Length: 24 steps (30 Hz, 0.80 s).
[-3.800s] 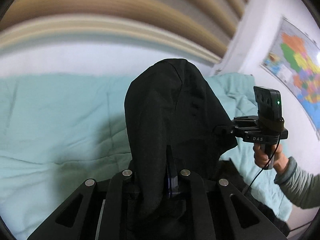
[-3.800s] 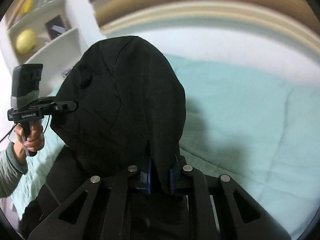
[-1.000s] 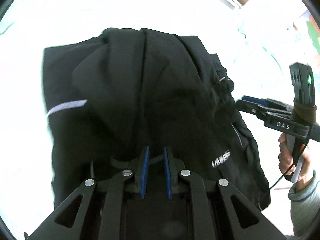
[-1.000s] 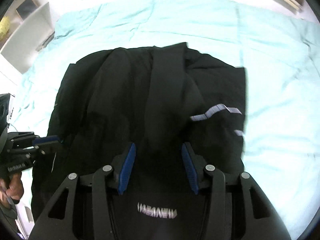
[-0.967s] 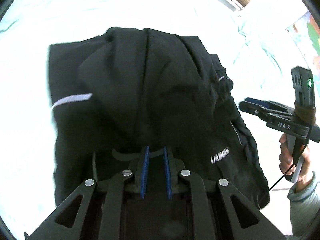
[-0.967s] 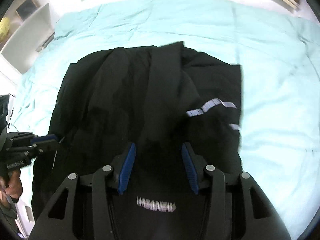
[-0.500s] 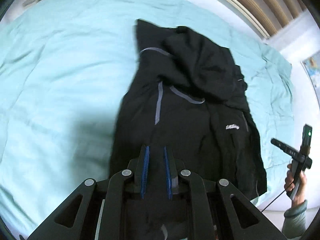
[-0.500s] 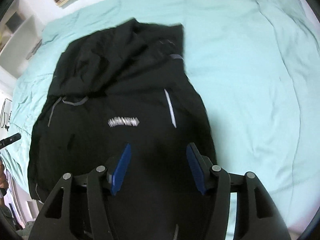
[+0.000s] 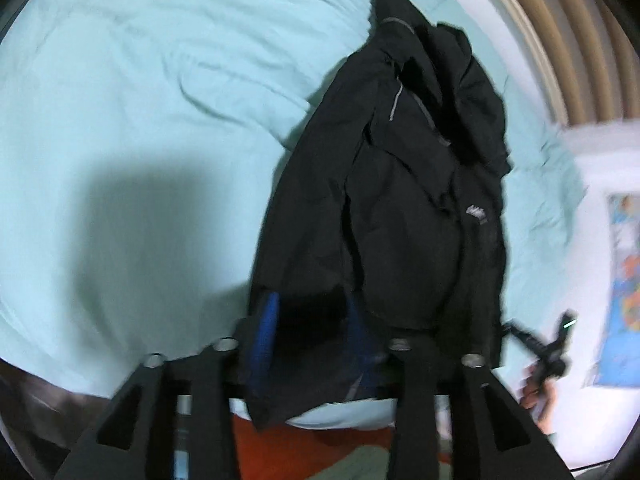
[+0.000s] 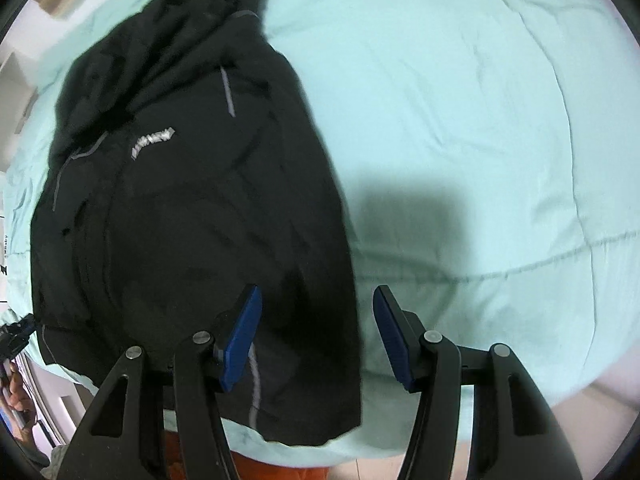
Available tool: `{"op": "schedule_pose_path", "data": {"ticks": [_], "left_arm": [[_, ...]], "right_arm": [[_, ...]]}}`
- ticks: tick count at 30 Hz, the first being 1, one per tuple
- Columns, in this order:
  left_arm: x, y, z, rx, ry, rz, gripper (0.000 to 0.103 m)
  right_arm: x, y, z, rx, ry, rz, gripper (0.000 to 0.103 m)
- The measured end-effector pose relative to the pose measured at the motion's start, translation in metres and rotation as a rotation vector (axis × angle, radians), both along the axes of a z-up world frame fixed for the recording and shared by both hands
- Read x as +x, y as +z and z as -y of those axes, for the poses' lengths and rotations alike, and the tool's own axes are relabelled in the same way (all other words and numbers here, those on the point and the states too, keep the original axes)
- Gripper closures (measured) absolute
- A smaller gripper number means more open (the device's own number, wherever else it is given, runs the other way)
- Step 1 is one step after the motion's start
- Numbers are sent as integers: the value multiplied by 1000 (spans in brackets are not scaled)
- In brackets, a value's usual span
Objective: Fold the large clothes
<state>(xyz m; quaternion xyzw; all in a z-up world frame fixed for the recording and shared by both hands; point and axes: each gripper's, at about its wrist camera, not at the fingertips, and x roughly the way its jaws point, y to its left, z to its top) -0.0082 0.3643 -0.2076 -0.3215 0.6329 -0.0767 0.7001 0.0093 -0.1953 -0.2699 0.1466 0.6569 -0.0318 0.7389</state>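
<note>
A black jacket with a small white logo lies spread on the teal bed cover, hood end far, hem at the near bed edge. My left gripper hovers over the hem's left corner. Its jaws are opening, and dark cloth lies between the blue pads without being pinched. In the right wrist view the jacket fills the left half. My right gripper stands open over the hem's right corner, one pad above cloth, the other above the cover. Each view shows the other gripper small at its edge, the right gripper and the left gripper.
A slatted wooden headboard runs along the far side of the bed. A coloured map hangs on the white wall. Something orange-red shows below the near bed edge. The cover is bare on either side of the jacket.
Both grippers have pulled back from the jacket's upper part to its hem at the near bed edge. The left pads, nearly together before, now stand apart. The right jaws spread wider.
</note>
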Motion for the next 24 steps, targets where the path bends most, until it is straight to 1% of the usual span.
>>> {"op": "schedule_pose_path", "data": {"ticks": [1,3,6,8,11,12,13,14,16,18,20,21,22,23,24], "left_arm": [[-3,-1,-2,-21,20,3,46],[-9,-3,-6,-56,56,-3,42],[-17,-7,-10,-30,81,-31,42],[-22,-6,-10,-16,85,-30,42],[-23,-12,-2,-50,58,-38,39],[-23,-18,4,-64,36,-55,35],[-22,-25,12,-77,5,-74,33],[-22,-29,16,-71,-15,-80,33],[-23,-30,25,-15,-46,-52,34],[-24,-28,28,-3,-53,-35,35],[-25,-26,29,-4,-60,-21,44],[-24,-24,30,5,-71,-17,51],[-24,-22,33,17,-80,-11,56],[-23,-21,32,24,-83,-5,59],[-22,-16,32,26,-84,9,66]], "right_arm": [[-4,-3,2,2,-3,-9,43],[-13,-10,5,13,-10,-25,43],[-24,-17,9,27,-21,-44,43],[-30,-19,11,29,-20,-51,43],[-39,-22,17,57,-24,-56,43],[-40,-22,19,70,-26,-57,43],[-42,-22,20,85,-23,-58,43],[-43,-21,20,94,-18,-56,43],[-47,-18,19,100,6,-51,43],[-51,-19,18,122,15,-55,42],[-53,-23,18,158,10,-66,37],[-55,-27,18,197,4,-72,36],[-55,-32,16,228,1,-79,36],[-56,-37,12,265,4,-89,36],[-56,-40,8,289,13,-91,36]]}}
